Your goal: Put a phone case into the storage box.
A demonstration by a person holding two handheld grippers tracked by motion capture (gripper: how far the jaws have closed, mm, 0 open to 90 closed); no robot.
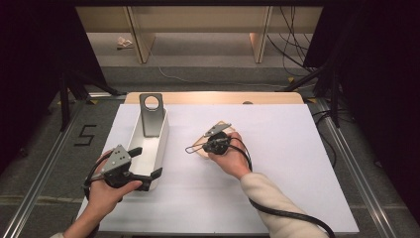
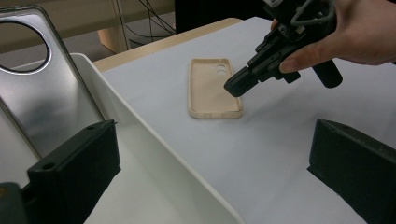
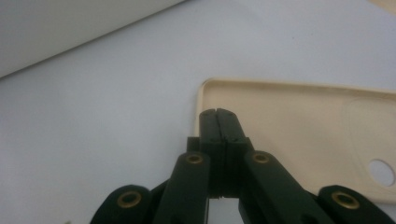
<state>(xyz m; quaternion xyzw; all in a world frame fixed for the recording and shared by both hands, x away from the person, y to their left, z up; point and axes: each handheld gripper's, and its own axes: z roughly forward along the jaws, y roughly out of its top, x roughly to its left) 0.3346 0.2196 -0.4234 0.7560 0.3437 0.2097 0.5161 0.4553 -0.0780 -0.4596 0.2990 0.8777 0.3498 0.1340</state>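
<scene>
The right tool has its two jaws pressed fully together with nothing between them; the right gripper view shows the pads meeting along a closed seam. The closed tip sits over the inside of the beige phone case, near one short end and its corner; whether the tip actually touches the case floor cannot be told. The case lies flat, open side up, on the white surface, with its camera cut-out at the far end from the tool tip in the right gripper view. In the high view the right hand covers most of the case, which sits near the middle of the surface, right of the white bin and apart from it. The left tool stands wide open, gripping nothing; its jaws straddle the near right wall of the bin, one jaw inside the bin and the other over the bare surface outside. A grey metallic phone case with a round opening leans upright against the bin's far end.
</scene>
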